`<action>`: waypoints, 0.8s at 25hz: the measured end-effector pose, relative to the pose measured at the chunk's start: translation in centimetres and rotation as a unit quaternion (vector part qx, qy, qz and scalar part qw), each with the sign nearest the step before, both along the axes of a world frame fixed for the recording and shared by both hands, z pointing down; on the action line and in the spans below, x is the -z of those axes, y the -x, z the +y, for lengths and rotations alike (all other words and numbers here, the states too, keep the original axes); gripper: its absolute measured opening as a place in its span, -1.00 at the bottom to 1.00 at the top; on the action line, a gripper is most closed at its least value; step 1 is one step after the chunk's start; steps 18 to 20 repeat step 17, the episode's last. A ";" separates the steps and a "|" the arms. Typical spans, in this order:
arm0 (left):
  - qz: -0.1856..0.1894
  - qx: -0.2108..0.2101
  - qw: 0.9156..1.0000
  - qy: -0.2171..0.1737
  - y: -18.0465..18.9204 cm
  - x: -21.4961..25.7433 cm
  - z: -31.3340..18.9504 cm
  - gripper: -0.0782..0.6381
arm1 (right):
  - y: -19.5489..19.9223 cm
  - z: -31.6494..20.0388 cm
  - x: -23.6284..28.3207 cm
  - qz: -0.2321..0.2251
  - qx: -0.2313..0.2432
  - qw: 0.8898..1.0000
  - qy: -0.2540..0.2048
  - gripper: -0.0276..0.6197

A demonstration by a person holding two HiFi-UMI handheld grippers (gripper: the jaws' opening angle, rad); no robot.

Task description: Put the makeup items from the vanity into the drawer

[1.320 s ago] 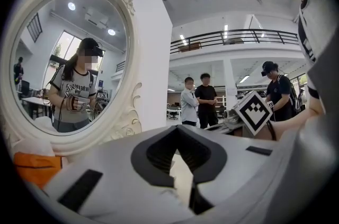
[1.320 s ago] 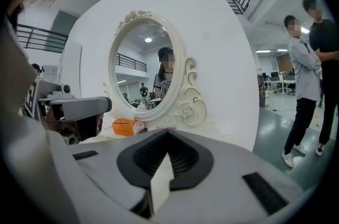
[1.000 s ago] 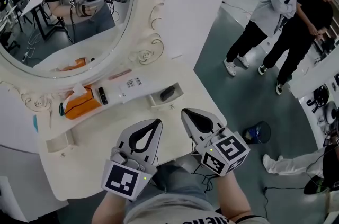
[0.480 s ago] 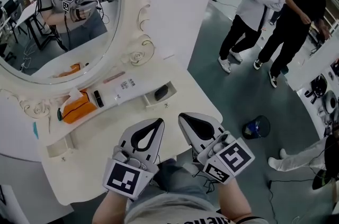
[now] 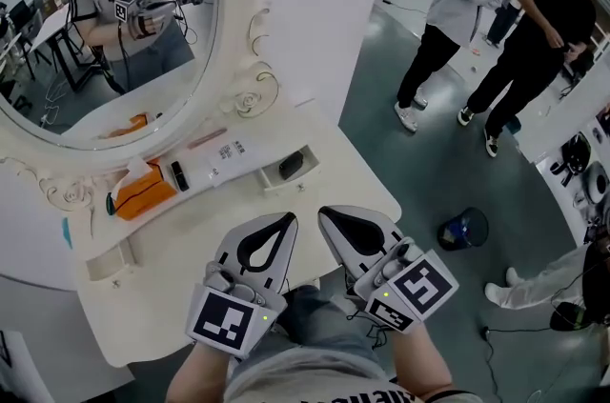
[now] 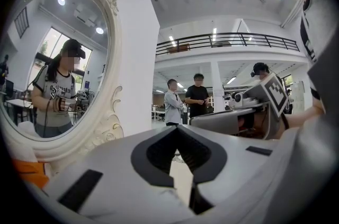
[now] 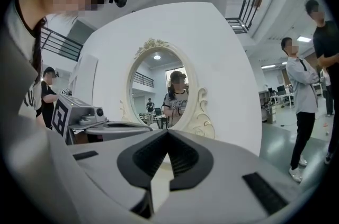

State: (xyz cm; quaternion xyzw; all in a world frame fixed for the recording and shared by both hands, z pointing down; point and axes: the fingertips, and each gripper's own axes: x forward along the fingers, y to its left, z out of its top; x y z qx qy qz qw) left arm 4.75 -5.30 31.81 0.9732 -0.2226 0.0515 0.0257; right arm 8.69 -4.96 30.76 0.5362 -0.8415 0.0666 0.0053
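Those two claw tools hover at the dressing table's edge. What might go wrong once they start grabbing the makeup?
The small black tube lies close between the orange tissue pack and the flat white box; jaws could knock a neighbour.
The thin pink stick lies beside the ornate white mirror frame; the left gripper or right gripper, both shut and empty, might bump it.

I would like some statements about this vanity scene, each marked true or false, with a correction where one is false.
1. The left gripper and the right gripper are both shut and empty. True.
2. The orange pack lies on the vanity below the mirror. True.
3. The mirror is square. False: it is oval.
4. The black tube is held by the left gripper. False: it lies beside the orange pack, untouched.
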 end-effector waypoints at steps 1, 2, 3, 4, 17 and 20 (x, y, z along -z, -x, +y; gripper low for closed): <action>0.000 0.000 1.000 -0.001 0.0 0.0 0.0 -0.76 | 0.1 0.0 0.1 0.000 0.001 1.000 -0.001 -0.89; 0.001 0.000 1.000 -0.001 0.1 0.1 0.1 -0.76 | 0.2 0.1 0.1 0.001 0.001 1.000 -0.002 -0.89; 0.001 0.001 1.000 -0.001 0.1 0.1 0.1 -0.76 | 0.2 0.1 0.2 0.001 0.002 1.000 -0.003 -0.89; 0.001 0.001 1.000 -0.001 0.2 0.1 0.1 -0.76 | 0.3 0.1 0.3 0.001 0.003 1.000 -0.005 -0.89; 0.002 0.004 1.000 -0.004 0.5 0.4 0.0 -0.76 | 1.0 0.0 0.8 0.001 0.011 1.000 -0.013 -0.89; 0.002 0.004 1.000 -0.004 0.5 0.4 0.0 -0.76 | 1.0 0.0 0.8 0.001 0.011 1.000 -0.013 -0.89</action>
